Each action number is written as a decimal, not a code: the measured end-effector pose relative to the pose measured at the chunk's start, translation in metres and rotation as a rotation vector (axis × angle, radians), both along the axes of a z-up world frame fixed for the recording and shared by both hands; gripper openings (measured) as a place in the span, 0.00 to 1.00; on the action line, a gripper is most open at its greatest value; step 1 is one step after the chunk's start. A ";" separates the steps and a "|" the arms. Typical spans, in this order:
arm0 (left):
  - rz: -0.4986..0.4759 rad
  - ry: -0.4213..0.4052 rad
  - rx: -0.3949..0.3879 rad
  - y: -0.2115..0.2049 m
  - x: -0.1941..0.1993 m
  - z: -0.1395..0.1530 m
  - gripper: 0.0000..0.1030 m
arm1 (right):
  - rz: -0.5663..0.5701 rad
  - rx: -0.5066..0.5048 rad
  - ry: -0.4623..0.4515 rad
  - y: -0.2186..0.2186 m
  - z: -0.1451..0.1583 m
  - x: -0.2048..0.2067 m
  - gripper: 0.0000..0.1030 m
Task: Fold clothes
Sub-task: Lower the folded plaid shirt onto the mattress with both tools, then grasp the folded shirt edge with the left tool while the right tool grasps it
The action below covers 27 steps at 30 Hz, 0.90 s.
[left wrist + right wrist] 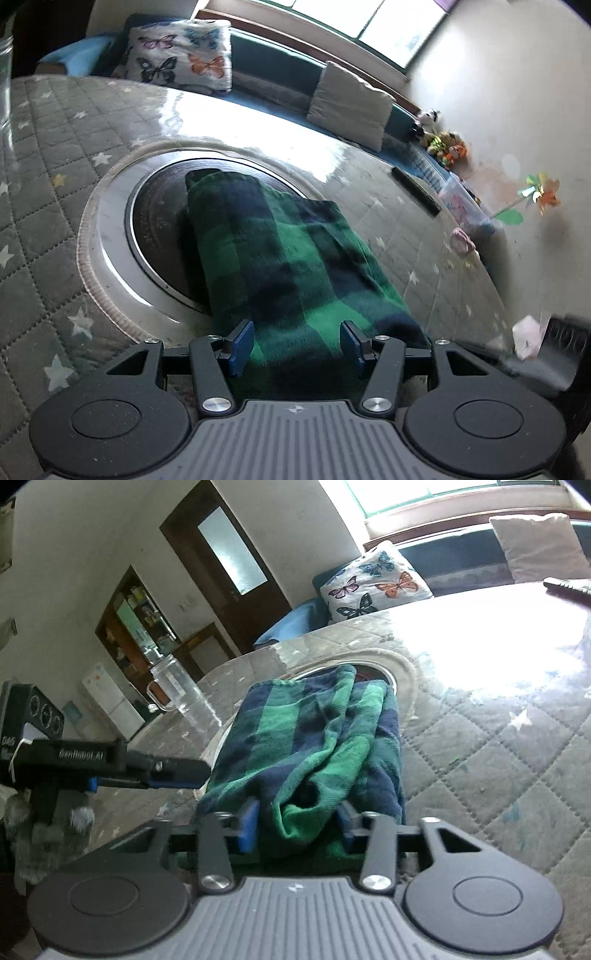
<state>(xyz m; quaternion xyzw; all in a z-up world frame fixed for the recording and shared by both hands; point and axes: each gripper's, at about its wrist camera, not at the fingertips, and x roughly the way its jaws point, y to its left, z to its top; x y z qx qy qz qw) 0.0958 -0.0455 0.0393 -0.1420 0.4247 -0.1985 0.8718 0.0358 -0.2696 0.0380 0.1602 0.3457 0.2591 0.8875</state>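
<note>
A green and navy plaid cloth (280, 258) lies folded in a long strip on the quilted table, its far end over a round inset plate (110, 240). My left gripper (297, 347) is open, with the near end of the cloth lying between and under its blue pads. In the right wrist view the same cloth (314, 731) is thick and bunched. My right gripper (297, 823) is closed partway, its pads pressing a rumpled fold at the near end. The left gripper (166, 771) shows from the side, its tips at the cloth's left edge.
The table has a grey star-quilted cover (48, 155) under a glossy sheet. A glass jar (177, 690) stands at its far left edge and a remote control (415, 192) lies near the bench. Behind the table are a butterfly pillow (177, 51), a grey cushion (349, 103) and a toy box (465, 206).
</note>
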 end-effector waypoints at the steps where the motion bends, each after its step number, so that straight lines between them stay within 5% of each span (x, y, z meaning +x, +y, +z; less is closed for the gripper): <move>1: -0.015 -0.015 0.009 -0.003 -0.002 0.000 0.53 | -0.002 -0.011 -0.016 0.001 0.004 -0.002 0.21; 9: -0.122 -0.116 0.111 -0.028 -0.016 -0.011 0.53 | -0.056 -0.105 -0.060 0.002 0.006 0.003 0.20; 14: -0.156 -0.177 0.171 -0.045 -0.023 -0.018 0.54 | -0.095 -0.156 -0.086 -0.002 0.007 0.004 0.35; 18: -0.175 -0.220 0.210 -0.057 -0.026 -0.022 0.55 | -0.122 -0.198 -0.161 -0.003 0.023 0.000 0.36; 27: -0.227 -0.282 0.224 -0.060 -0.039 -0.023 0.60 | 0.117 -0.115 -0.182 0.043 0.034 0.013 0.35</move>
